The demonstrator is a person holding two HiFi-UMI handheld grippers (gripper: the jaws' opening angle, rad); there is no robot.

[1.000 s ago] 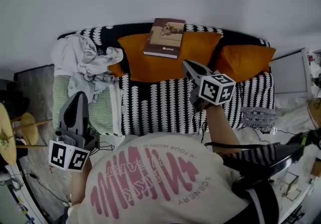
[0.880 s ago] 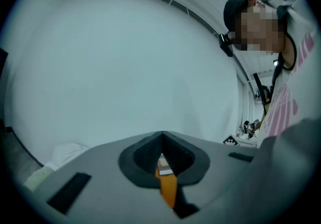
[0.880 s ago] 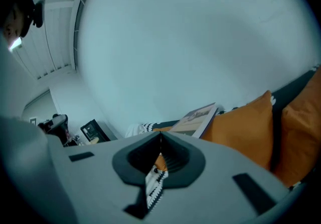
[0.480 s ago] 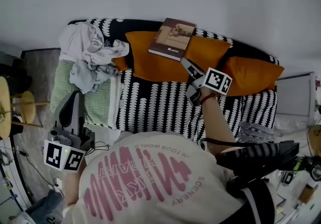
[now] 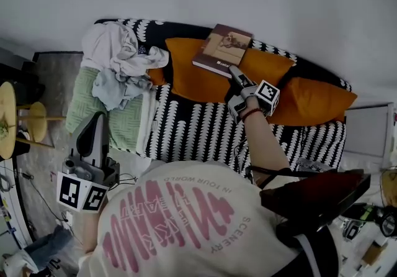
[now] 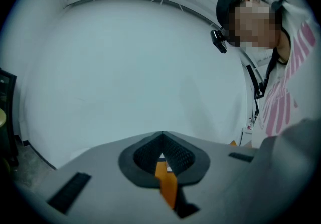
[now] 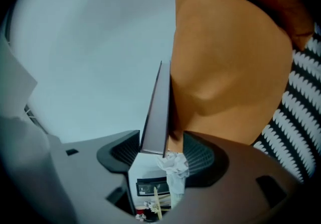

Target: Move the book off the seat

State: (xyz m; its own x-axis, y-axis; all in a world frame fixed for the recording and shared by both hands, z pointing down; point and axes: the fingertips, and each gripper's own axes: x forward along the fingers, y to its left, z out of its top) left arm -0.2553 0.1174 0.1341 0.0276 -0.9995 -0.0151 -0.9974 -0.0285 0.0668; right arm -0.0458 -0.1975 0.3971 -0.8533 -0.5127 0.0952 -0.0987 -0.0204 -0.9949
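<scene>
Orange cushions [image 5: 197, 80] lean along the far back of the black-and-white patterned sofa [image 5: 201, 136]. The book [image 5: 223, 50] lies tilted on top of the left cushion, off the seat. At the book's near edge is the right gripper [image 5: 236, 74]. Its jaws have just been opening and stand wide apart, with the book's edge between them, not pinched. Near the sofa's left end the left gripper [image 5: 97, 122] is held level, its jaws closed together on nothing, facing the bare wall.

Right arm reaches forward, right gripper [image 5: 234, 73] jaws just opening wide around the book [image 5: 223, 49] edge; left gripper [image 5: 97, 119] held low, jaws together.
</scene>
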